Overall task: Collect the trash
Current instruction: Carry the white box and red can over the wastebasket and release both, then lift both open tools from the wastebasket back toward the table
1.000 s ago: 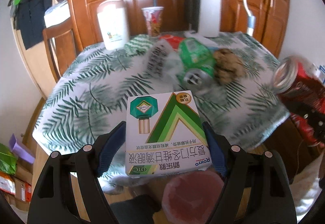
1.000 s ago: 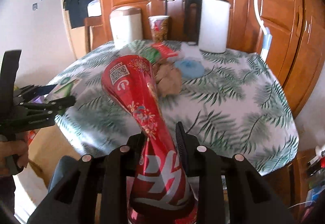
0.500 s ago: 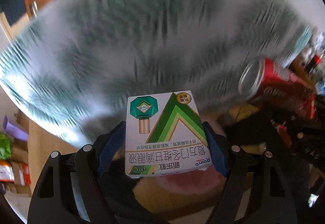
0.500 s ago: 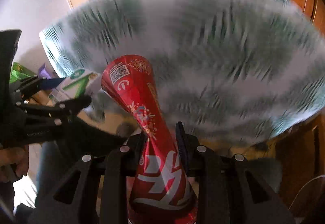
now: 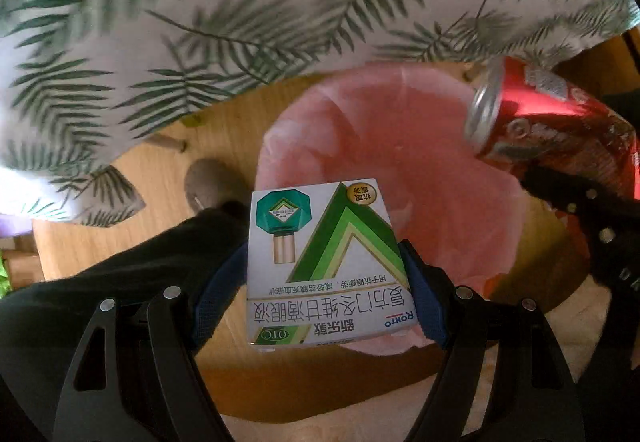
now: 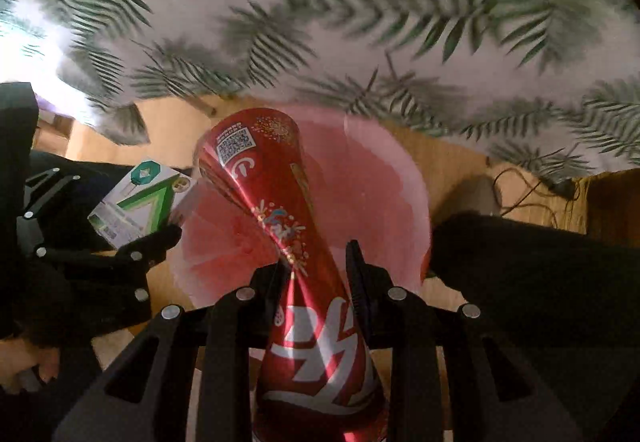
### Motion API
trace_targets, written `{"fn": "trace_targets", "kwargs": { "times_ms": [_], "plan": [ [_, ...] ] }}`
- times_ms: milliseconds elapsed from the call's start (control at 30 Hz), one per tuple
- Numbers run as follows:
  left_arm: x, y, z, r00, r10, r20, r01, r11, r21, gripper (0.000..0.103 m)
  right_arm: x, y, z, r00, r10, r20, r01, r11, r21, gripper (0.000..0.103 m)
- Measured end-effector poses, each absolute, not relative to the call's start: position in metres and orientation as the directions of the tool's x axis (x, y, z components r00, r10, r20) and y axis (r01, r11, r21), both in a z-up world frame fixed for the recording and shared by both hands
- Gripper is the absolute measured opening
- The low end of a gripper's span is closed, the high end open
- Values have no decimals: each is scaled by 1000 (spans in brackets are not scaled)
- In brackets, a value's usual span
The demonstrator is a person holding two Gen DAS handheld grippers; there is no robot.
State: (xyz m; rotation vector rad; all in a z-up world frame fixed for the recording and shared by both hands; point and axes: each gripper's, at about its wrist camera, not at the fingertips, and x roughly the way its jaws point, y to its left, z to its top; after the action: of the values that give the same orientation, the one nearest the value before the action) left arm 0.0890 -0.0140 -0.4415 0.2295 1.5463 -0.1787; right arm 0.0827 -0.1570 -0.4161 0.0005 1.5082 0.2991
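1. Left gripper (image 5: 324,282) pinches a box (image 5: 324,262): white-green eye-drop carton, printed face up toward the camera, blue pads pressed on both its sides.
2. Right gripper (image 6: 318,274) pinches a can (image 6: 288,226): red, crushed thin at the waist where the fingers clamp it, silver top end pointing away from the camera.
3. Bin (image 5: 380,145) sits on the wood floor (image 5: 168,177) below both grippers, lined with a pink bag, mouth open upward.
4. In the left view the box is held over the near rim of the bin; the can (image 5: 548,129) comes in from the right, above the bin's right side, tilted with its top toward the bin.
5. In the right view the can hangs over the bin (image 6: 384,181); the box (image 6: 140,201) is at the bin's left edge, in the left gripper (image 6: 160,217).
6. Box and can apart, not touching.
7. Leaf-print tablecloth (image 5: 240,1) hangs down behind the bin, edge near its far rim.
8. Dark trouser legs (image 6: 540,274) on either side of the bin; a cable (image 6: 532,185) lies on the floor at right.
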Motion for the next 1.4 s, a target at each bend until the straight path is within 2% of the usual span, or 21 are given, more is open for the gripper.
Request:
{"fn": "trace_targets", "kwargs": {
  "times_ms": [300, 467, 567, 767, 833, 1100, 1200, 1300, 1400],
  "plan": [
    [96, -23, -484, -103, 46, -994, 265, 964, 17, 79, 85, -144, -462, -76, 174, -982, -205, 961, 186, 27],
    [100, -23, -493, -124, 81, -989, 271, 961, 44, 89, 86, -138, -474, -92, 159, -983, -223, 959, 176, 34],
    [102, -19, -497, -126, 101, -987, 268, 961, 64, 90, 87, -139, -480, -98, 160, -982, -217, 960, 177, 37],
    [106, -10, -499, -120, 117, -986, 246, 966, 85, 93, 88, -143, -481, -79, 151, -985, -202, 966, 164, 54],
    [105, -7, -498, -103, 136, -985, 238, 965, 108, 93, 87, -145, -478, -65, 152, -986, -194, 968, 162, 67],
    [107, 3, -475, -25, 158, -987, 181, 972, 151, 94, 83, -142, -456, 32, 105, -994, -232, 968, 95, 91],
    [106, 6, -466, -1, 161, -987, 174, 972, 158, 94, 81, -142, -445, 79, 53, -995, -248, 968, 31, 98],
    [105, 9, -449, 38, 148, -988, 156, 976, 152, 94, 80, -144, -431, 93, 1, -996, -271, 962, -24, 98],
    [102, 10, -417, 118, 119, -986, 138, 981, 135, 94, 78, -149, -408, 123, 18, -992, -271, 962, -17, 98]
  ]
}}
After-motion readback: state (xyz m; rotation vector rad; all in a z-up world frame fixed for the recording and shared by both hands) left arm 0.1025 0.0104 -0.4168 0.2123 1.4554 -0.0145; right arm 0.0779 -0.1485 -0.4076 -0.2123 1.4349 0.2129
